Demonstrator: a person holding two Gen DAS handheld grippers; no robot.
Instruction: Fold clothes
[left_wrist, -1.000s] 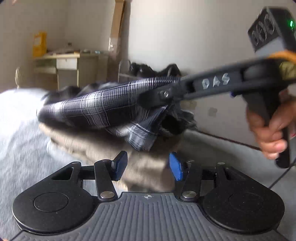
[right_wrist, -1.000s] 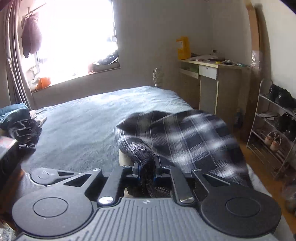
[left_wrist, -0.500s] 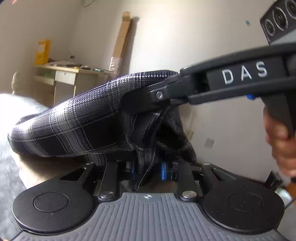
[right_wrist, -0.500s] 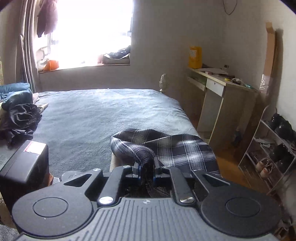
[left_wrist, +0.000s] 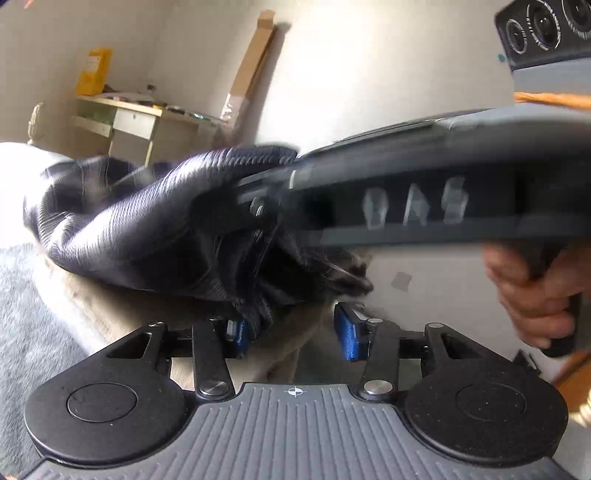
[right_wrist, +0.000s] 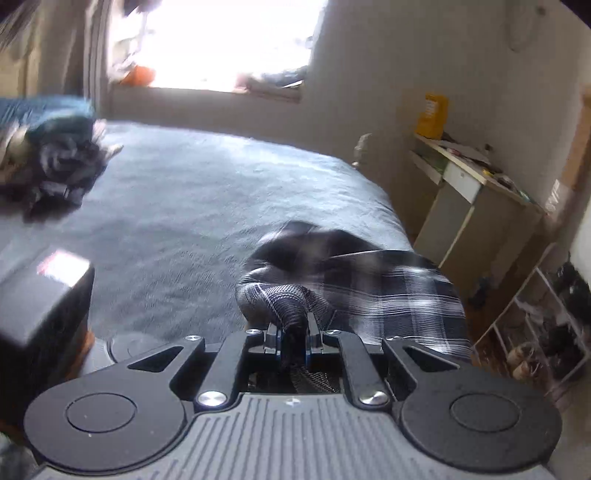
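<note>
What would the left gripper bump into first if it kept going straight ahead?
Probably the plaid cloth hanging just past the left gripper, whose jaws have just been opening. A tan folded cloth lies underneath; depth is hard to judge.

The bed (right_wrist: 207, 206) lies broad and bare across its middle, open room for a hand from the near edge up toward the window wall. At its far left a heap of dark clothes (right_wrist: 55, 166) blocks that corner, and a black box (right_wrist: 48, 295) stands at the near left edge. On the right the plaid garment (right_wrist: 388, 288) covers the near corner of the bed, draped over a tan folded pile (left_wrist: 122, 310). Beyond the bed's right side the passage is narrow: a desk (right_wrist: 476, 206) and a shoe rack (right_wrist: 546, 325) line the wall. In the left wrist view the right gripper (left_wrist: 266, 221) and the hand (left_wrist: 532, 295) holding it bar the space above the left gripper's fingers (left_wrist: 349, 332)
</note>
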